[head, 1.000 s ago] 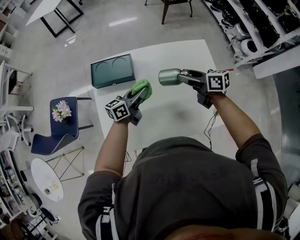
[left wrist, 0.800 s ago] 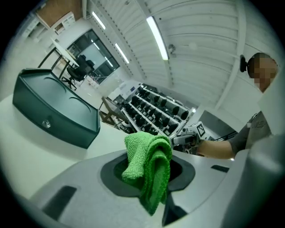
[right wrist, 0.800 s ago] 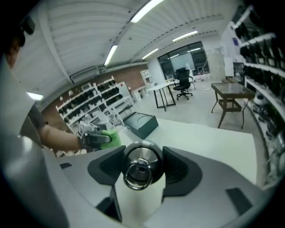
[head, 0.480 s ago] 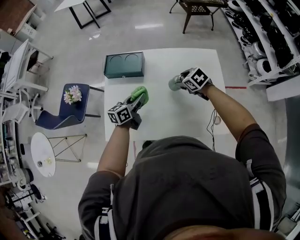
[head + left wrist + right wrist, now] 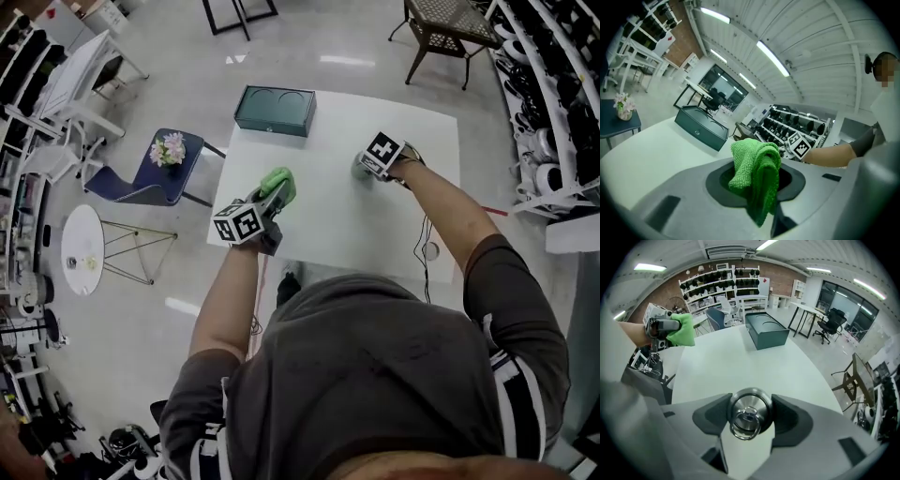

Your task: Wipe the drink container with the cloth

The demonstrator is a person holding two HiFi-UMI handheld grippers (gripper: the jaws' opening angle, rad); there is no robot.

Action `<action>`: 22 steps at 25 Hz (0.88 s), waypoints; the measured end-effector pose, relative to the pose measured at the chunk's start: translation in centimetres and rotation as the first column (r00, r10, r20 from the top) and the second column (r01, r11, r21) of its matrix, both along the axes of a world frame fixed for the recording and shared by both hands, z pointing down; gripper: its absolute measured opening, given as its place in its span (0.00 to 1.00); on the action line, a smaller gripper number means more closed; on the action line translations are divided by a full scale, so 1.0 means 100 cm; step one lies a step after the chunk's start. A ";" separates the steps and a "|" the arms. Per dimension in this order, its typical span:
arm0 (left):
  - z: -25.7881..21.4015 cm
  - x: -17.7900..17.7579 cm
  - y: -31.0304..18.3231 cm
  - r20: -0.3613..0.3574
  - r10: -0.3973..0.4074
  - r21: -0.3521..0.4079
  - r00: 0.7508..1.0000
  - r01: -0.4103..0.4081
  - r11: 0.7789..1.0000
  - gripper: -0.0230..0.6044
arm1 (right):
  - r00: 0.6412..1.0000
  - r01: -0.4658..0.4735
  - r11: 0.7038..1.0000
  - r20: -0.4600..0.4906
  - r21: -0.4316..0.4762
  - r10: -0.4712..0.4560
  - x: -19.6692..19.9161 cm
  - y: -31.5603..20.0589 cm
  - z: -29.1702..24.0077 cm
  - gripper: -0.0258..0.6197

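Right gripper view: the right gripper (image 5: 750,420) has its jaws standing fairly wide, closed on either side of a cylindrical metal drink container (image 5: 748,409). Both dark moulded pads bear on its round wall. The container is seen end-on. Its cap is brushed steel, circular and smooth, with a thin wire ring lying on top. The white desk (image 5: 740,366) lies beneath it; whether the base touches the desk cannot be told.

Left gripper view: the left gripper (image 5: 757,183) is closed on a bright green microfibre cloth (image 5: 757,161). The cloth is bunched and folded, with a looped, nubby pile. It stands up out of the jaws and one fold hangs down in front of them.

Head view: the right gripper (image 5: 367,165) points steeply down with the drink container (image 5: 360,168) under its marker cube (image 5: 381,154), over the far half of the desk (image 5: 328,225), right of centre. The left gripper (image 5: 270,197) holds the cloth (image 5: 278,181) near the desk's left edge, about midway along it. Cloth and container are well apart.

A dark green rectangular box (image 5: 275,111) with two round recesses in its top sits at the far left corner of the desk. Beside the left edge stands a blue chair (image 5: 141,183) with a bunch of pale flowers (image 5: 169,148) on its seat.
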State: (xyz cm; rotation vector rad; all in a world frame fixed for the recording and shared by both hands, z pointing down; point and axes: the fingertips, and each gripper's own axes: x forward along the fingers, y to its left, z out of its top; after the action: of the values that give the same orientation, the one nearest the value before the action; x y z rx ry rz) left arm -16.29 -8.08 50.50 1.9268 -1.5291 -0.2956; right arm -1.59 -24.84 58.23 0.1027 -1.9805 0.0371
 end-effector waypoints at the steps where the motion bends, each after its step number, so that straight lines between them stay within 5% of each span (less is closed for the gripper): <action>1: -0.001 -0.002 0.001 0.002 -0.003 0.000 1.000 0.003 1.000 0.19 | 1.000 -0.003 1.000 -0.004 0.001 0.003 -0.002 -0.001 0.002 0.43; 11: -0.003 -0.030 -0.006 0.009 0.101 -0.027 0.995 -0.101 0.995 0.19 | 0.994 -0.107 0.994 0.019 -0.012 0.107 -0.018 -0.004 0.004 0.46; 15: -0.013 -0.042 -0.015 0.021 0.166 -0.021 0.986 -0.165 0.986 0.19 | 0.979 -0.179 0.984 0.097 -0.011 0.180 -0.028 -0.009 -0.012 0.63; 19: -0.027 -0.052 -0.021 0.057 0.223 -0.003 0.973 -0.223 0.975 0.19 | 0.935 -0.268 0.963 0.242 -0.002 0.261 -0.032 -0.014 -0.059 0.66; 22: -0.045 -0.050 -0.026 0.088 0.259 0.036 0.962 -0.263 0.964 0.19 | 0.849 -0.327 0.945 0.430 -0.030 0.308 -0.017 -0.009 -0.115 0.65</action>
State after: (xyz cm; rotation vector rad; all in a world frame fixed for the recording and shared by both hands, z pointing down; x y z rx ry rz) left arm -21.26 -10.71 46.03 2.1737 -1.3071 -0.1392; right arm -3.30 -25.70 46.72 0.4903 -2.3875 0.2513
